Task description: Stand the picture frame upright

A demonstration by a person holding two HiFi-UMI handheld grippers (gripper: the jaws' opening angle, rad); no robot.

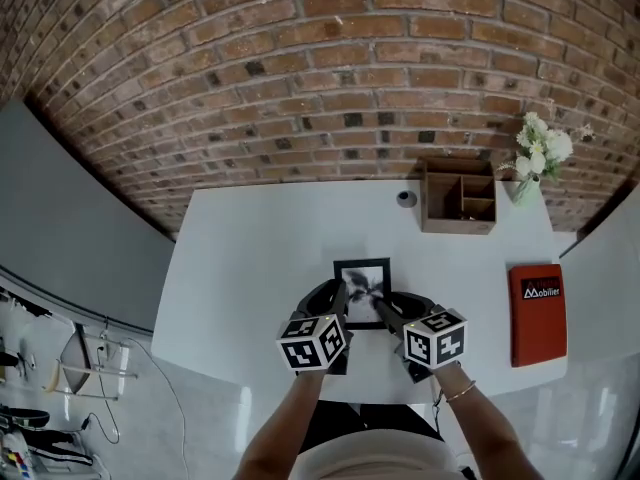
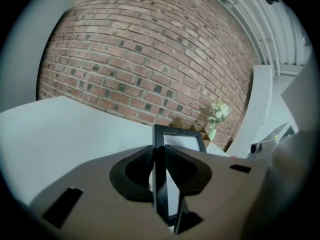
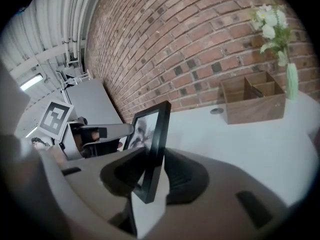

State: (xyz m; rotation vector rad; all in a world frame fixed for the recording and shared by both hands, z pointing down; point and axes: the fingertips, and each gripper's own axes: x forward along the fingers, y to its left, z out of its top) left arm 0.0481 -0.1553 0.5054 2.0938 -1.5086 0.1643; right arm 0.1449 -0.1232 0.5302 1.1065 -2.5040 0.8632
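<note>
**Get an even hold before the frame takes its own weight**

The picture frame is in front of us over the near part of the white table, between our two grippers, with its picture side towards us. Our left gripper is clenched on the frame's left edge. Our right gripper has its jaws on either side of the right edge, but a gap shows beside the frame, so we judge that side not yet gripped.

We should finish that right hold first, or the frame may twist around the left jaws. Then we keep both hands level, set the bottom edge flat on the table and let go gently. We cannot see the back support from here.
</note>
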